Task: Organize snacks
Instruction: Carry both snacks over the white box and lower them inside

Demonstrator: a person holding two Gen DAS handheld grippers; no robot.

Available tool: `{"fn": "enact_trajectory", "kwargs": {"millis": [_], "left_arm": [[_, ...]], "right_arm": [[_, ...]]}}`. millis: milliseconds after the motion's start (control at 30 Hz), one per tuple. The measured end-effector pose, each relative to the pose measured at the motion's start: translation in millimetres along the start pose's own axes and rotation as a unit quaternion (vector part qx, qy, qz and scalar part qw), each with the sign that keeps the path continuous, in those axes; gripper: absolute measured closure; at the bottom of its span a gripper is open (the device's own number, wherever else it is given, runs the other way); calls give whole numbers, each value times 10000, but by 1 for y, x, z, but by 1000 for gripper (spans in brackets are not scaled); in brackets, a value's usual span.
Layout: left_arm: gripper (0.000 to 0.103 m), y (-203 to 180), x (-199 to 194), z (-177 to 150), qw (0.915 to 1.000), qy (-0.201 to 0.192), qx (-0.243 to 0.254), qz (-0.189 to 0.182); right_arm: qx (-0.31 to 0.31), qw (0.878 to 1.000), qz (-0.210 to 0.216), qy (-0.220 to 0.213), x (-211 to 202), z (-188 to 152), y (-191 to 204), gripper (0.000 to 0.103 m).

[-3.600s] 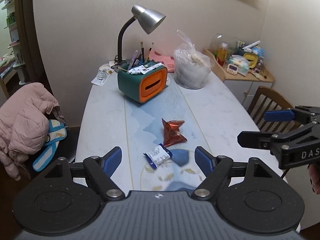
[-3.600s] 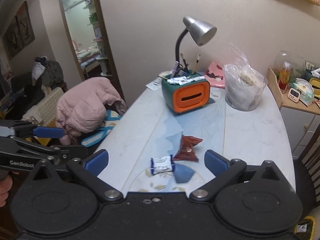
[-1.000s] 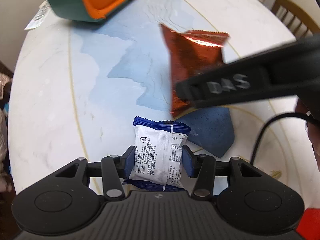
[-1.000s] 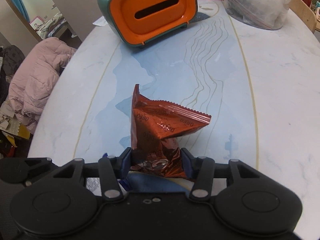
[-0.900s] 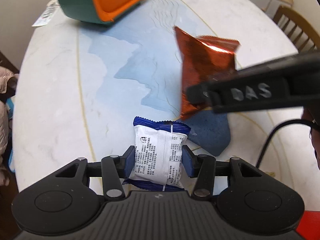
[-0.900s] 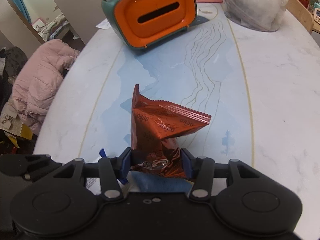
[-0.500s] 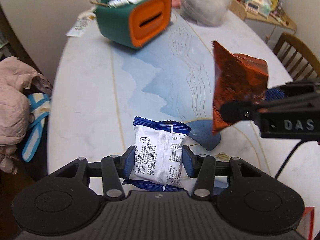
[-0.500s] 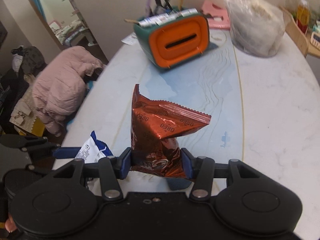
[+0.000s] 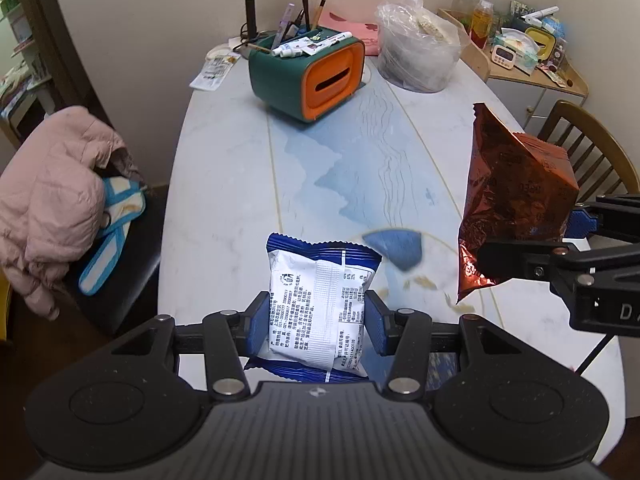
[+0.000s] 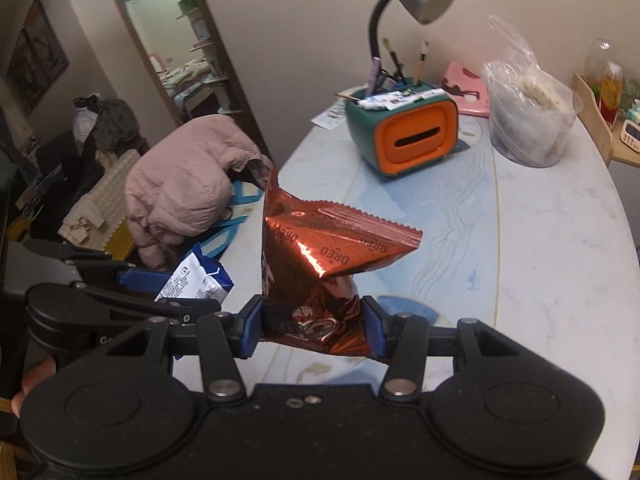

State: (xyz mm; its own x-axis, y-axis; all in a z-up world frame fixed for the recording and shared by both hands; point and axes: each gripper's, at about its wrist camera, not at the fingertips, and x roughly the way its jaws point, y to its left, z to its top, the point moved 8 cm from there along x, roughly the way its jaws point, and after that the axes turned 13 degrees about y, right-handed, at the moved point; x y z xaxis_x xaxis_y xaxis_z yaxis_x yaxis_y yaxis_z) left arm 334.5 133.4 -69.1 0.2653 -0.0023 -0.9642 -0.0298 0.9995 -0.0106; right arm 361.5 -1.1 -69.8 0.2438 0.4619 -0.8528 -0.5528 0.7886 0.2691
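Left claw [image 9: 316, 317] grips white packet [image 9: 318, 312]; right claw [image 10: 314, 320] grips Oreo bag [image 10: 316, 264]

A white-and-blue snack packet [image 9: 318, 308] stood upright, pinched at its lower half, above the bench; a crinkled red Oreo bag [image 10: 320, 268] likewise, to its right.

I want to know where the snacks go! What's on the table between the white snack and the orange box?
Just bare table, seen from the left wrist view.
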Motion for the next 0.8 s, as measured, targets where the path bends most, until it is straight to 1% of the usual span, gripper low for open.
{"fn": "enact_trajectory", "kwargs": {"millis": [233, 433, 633, 800], "left_arm": [[55, -7, -38, -47, 9998, -58, 68, -155], [55, -19, -57, -85, 9994, -61, 197, -293], [55, -29, -65, -119, 9984, 40, 281, -497], [55, -40, -57, -146, 9970, 285, 339, -629]], "right_arm": [[-161, 9999, -19, -10, -30, -37, 29, 53], [-201, 9998, -33, 14, -50, -67, 45, 53], [-212, 9997, -36, 107, -58, -98, 58, 53], [-146, 9995, -10, 292, -55, -128, 62, 53]]}}
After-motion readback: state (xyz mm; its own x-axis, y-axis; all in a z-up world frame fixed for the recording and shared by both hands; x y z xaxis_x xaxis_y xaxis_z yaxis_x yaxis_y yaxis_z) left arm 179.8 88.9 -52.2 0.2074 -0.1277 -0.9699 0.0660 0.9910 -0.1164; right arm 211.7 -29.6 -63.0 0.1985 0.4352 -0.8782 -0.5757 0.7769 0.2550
